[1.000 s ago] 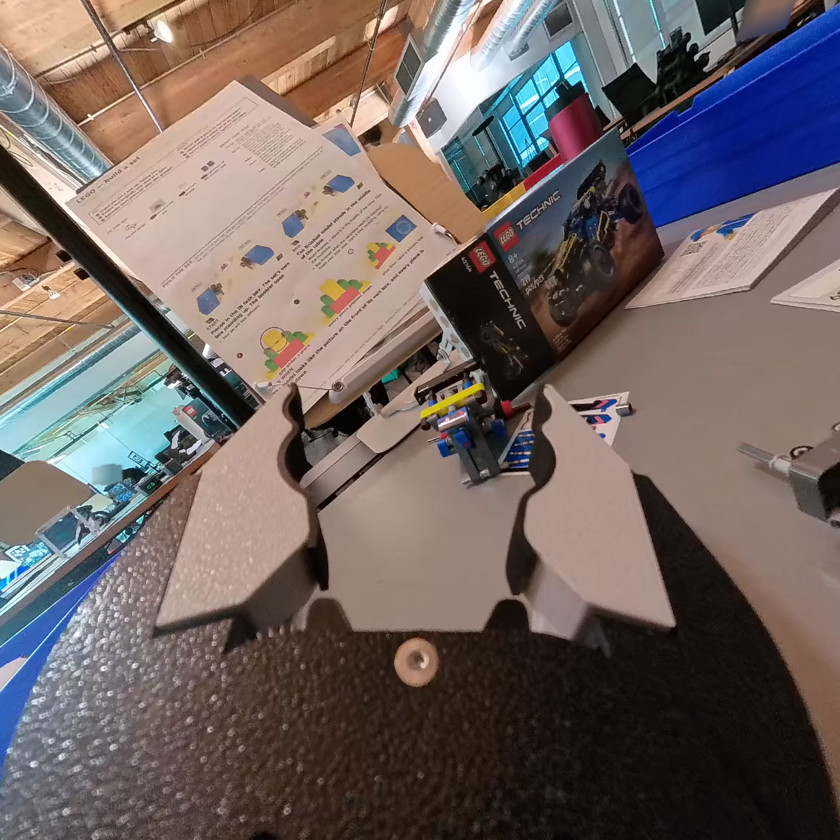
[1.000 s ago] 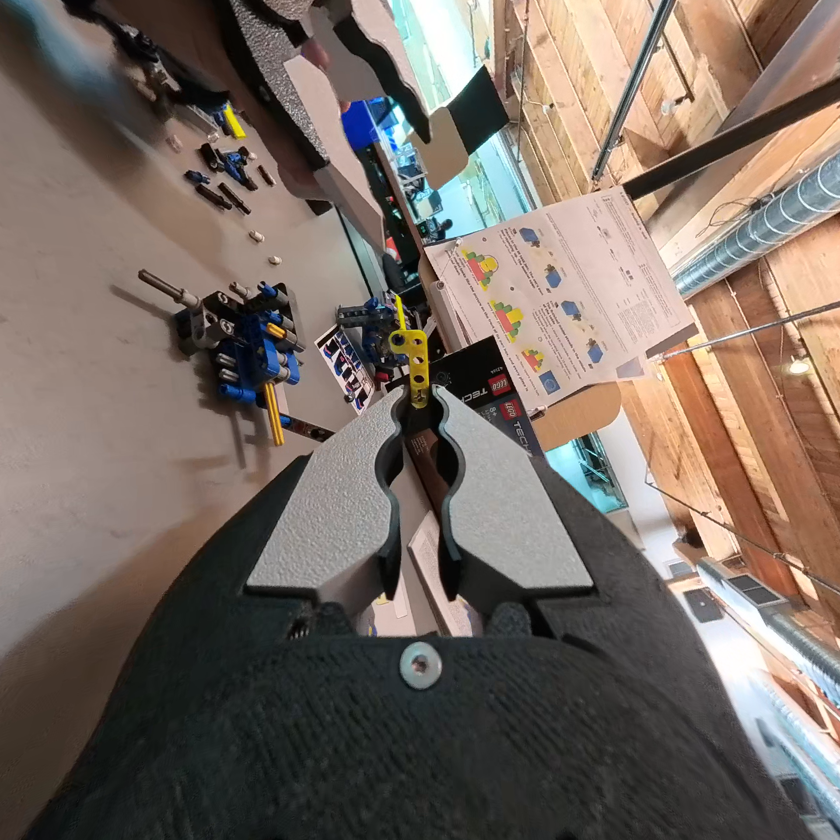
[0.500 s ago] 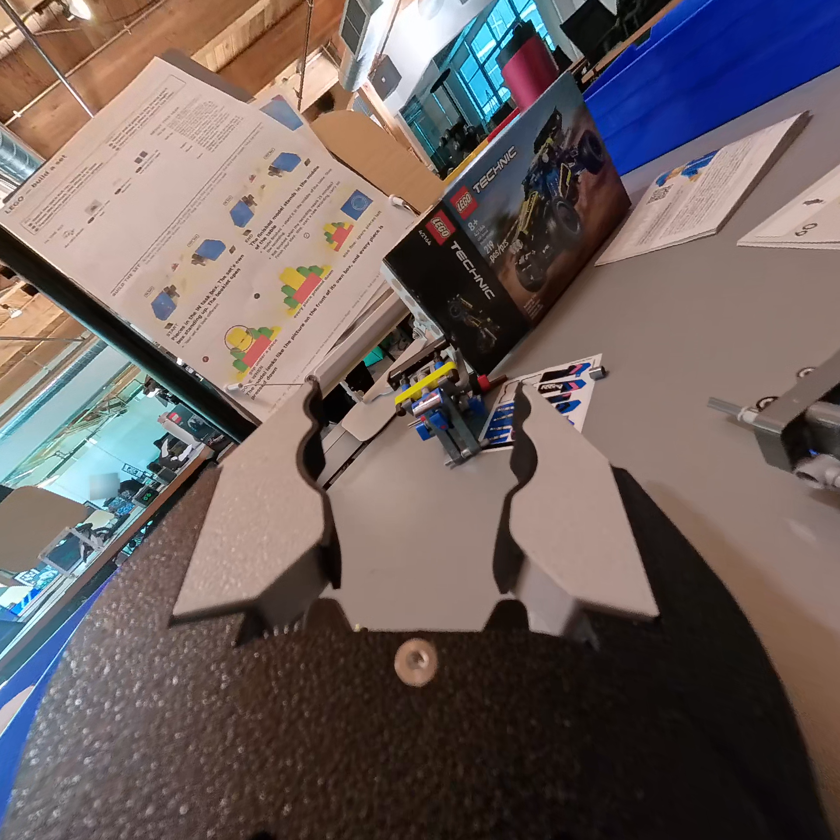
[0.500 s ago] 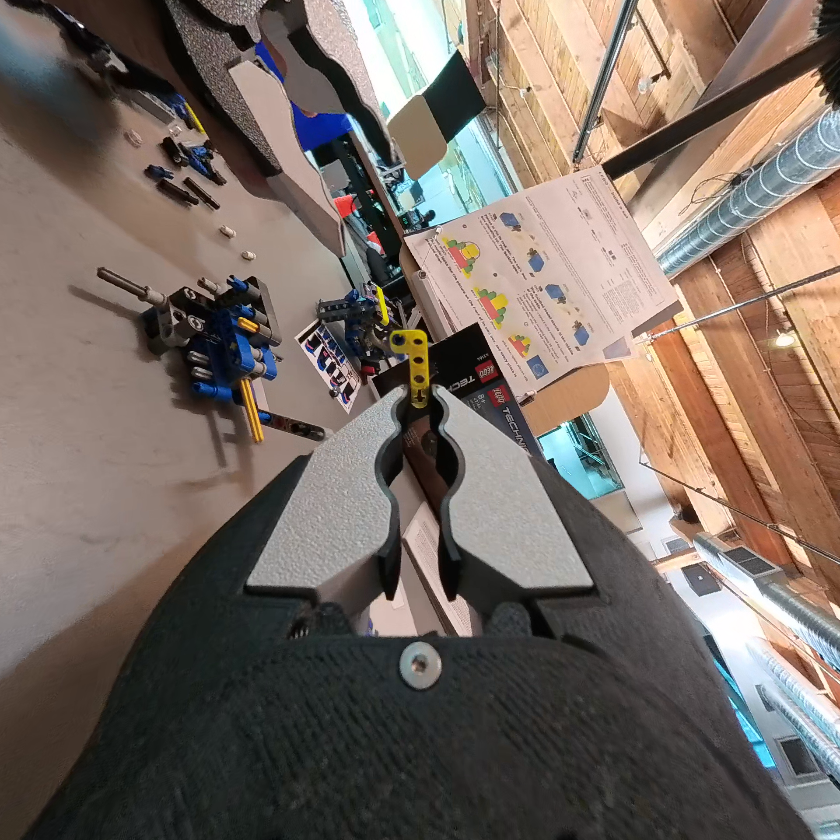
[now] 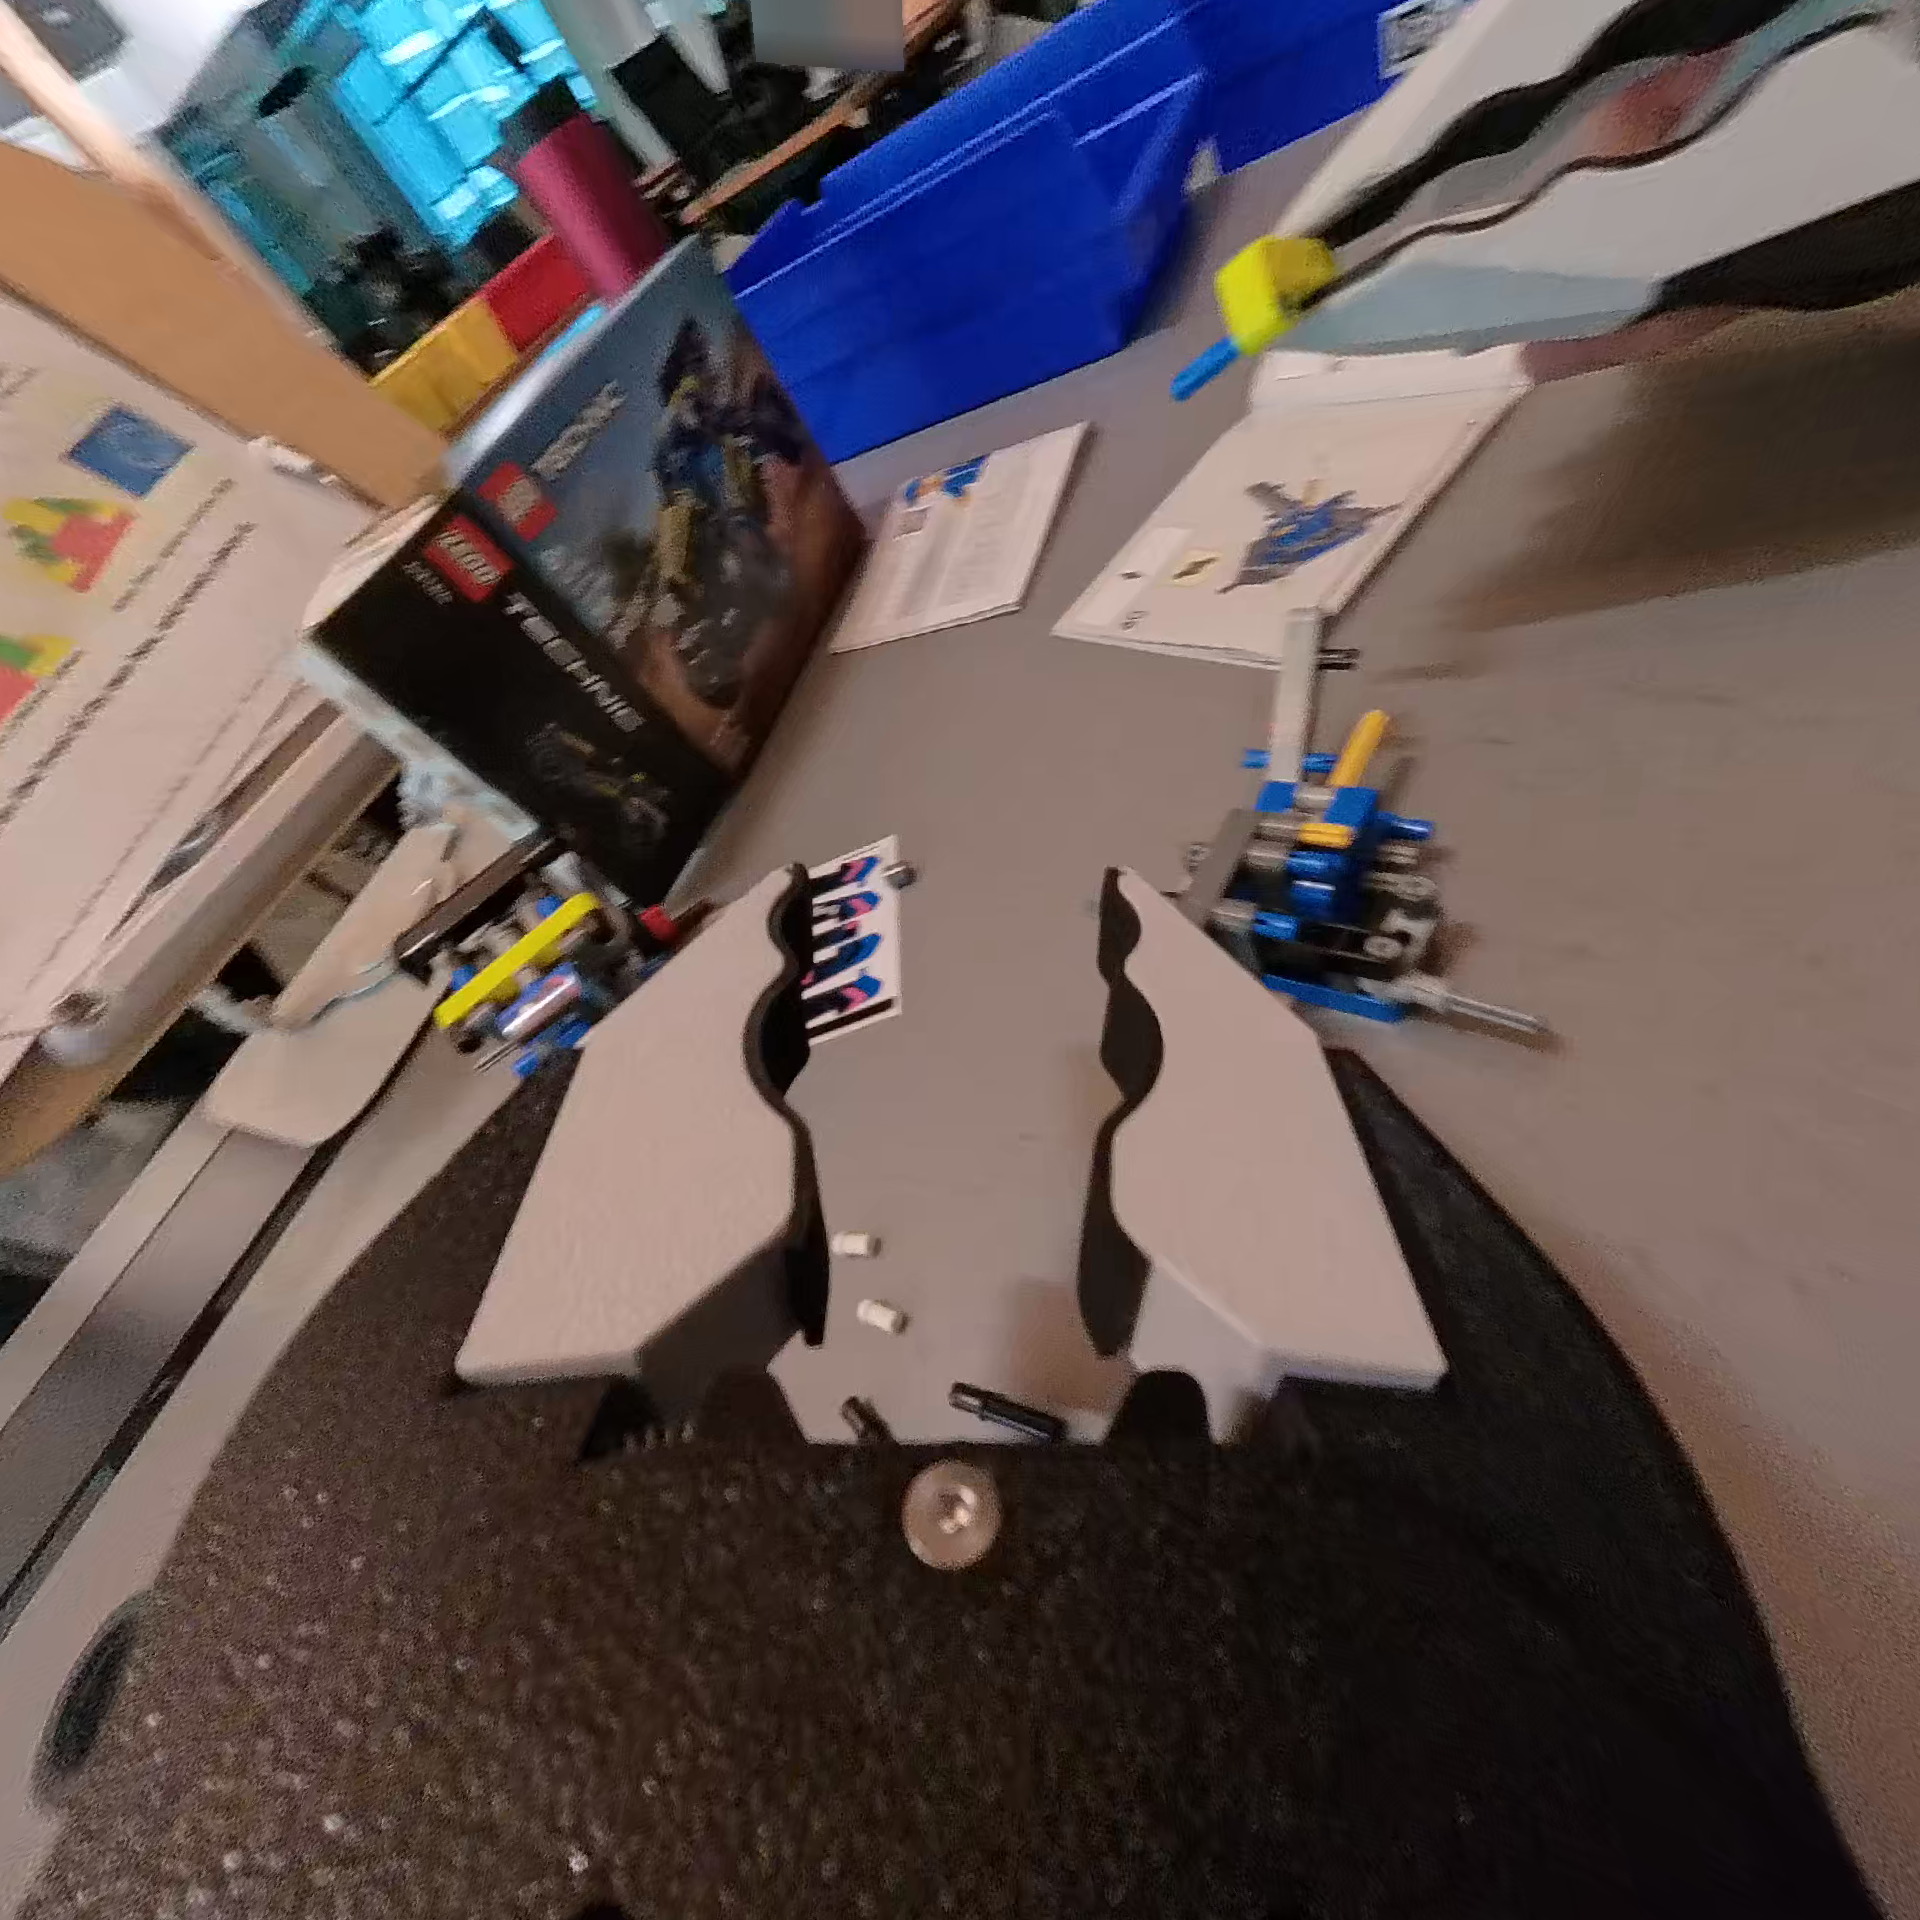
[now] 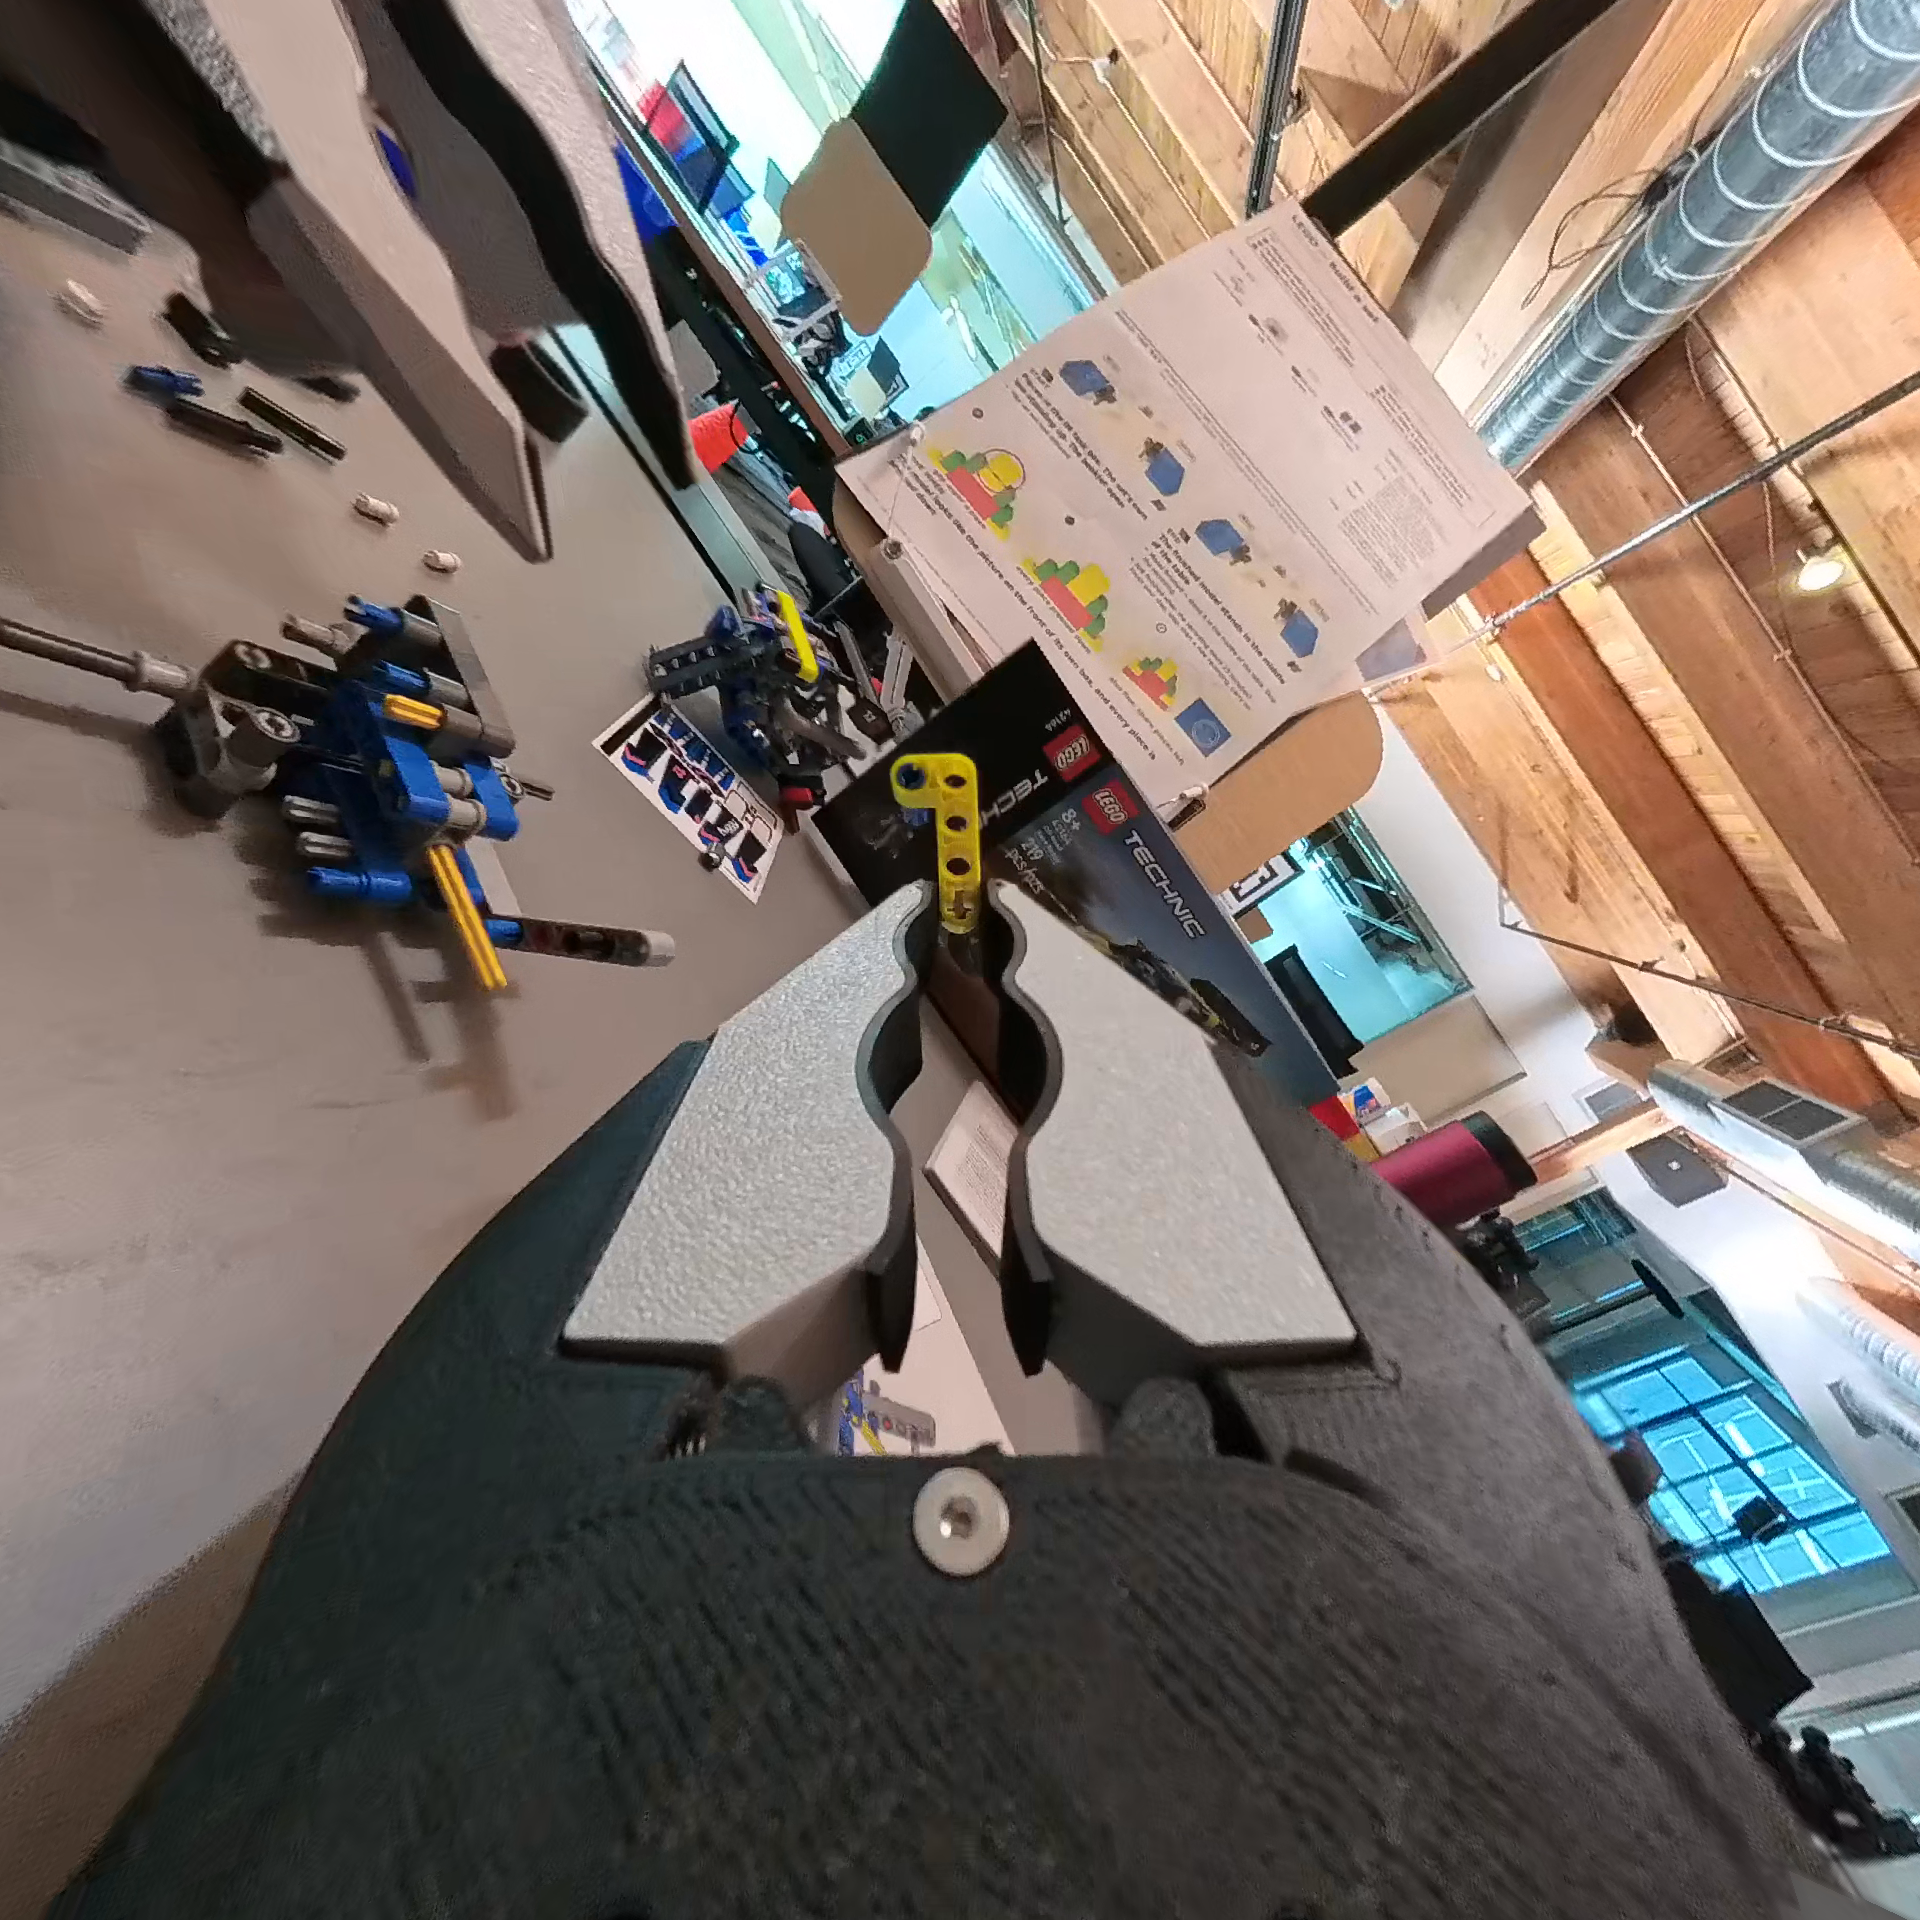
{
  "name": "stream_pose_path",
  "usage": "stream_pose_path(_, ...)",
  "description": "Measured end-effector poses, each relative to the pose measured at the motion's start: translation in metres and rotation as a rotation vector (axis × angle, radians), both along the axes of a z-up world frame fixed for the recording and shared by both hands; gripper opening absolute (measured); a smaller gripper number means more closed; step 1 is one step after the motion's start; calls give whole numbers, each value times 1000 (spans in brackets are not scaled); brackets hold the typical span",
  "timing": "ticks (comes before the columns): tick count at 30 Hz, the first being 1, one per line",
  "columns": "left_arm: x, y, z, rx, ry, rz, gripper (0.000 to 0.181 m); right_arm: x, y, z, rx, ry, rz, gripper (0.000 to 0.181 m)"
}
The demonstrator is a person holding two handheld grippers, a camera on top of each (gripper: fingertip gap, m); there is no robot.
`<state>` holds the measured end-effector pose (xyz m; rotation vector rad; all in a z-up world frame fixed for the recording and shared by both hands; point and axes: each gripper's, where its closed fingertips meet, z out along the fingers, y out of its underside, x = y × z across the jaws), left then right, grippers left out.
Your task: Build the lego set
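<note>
My left gripper [image 5: 951, 888] is open and empty, low over the grey table [image 5: 997, 748]. A blue and grey lego assembly [image 5: 1325, 894] with a yellow axle stands just right of its right finger. A second small assembly with a yellow beam [image 5: 520, 971] lies to its left by the lego box [image 5: 613, 644]. My right gripper [image 6: 961, 896] is shut on a yellow L-shaped beam [image 6: 943, 821] with a blue pin, held in the air. It also shows in the left wrist view [image 5: 1273, 286] at the upper right. The blue assembly [image 6: 364, 769] lies left of it.
A sticker sheet [image 5: 847, 951] lies under the left fingertip. Small white and black pins [image 5: 868, 1283] lie between the left fingers. Two instruction booklets [image 5: 1278, 540] lie beyond. Blue bins [image 5: 966, 249] stand at the back. A printed instruction sheet [image 6: 1184, 488] hangs by the box. Tip to tip, the grippers are about 12 centimetres apart.
My left gripper has swung right and tilted down; the blue assembly and booklets have come into view. My right gripper keeps hold of the yellow beam and has shifted a little.
</note>
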<state>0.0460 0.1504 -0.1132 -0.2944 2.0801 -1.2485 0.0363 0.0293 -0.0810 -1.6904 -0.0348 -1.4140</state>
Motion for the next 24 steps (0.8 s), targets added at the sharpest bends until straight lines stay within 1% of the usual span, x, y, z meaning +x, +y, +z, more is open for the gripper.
stream_pose_path(2, -13, -4, -7, 23, 48, -89, 50, -1, 2, -1, -11, -5, 3, 6)
stream_pose_path(3, -16, -4, -11, 31, 70, -103, 50, -1, 2, -1, -16, -8, 3, 5)
stream_pose_path(6, -15, -2, -18, 28, 101, -98, 44, -2, 2, -1, -11, -3, 9, 6)
stream_pose_path(9, -16, -3, -23, 50, 111, -108, 36, -2, 3, -2, -12, 3, 14, 6)
stream_pose_path(11, -18, -3, -27, 72, 128, -119, 33, -2, 4, -3, -17, 0, 15, 6)
stream_pose_path(19, -10, 3, -32, 115, 115, -60, 30, -2, 4, -3, -22, 1, 18, 5)
stream_pose_path(24, 1, 11, -34, 155, 68, 18, 27, -3, 5, -3, -23, -1, 20, 5)
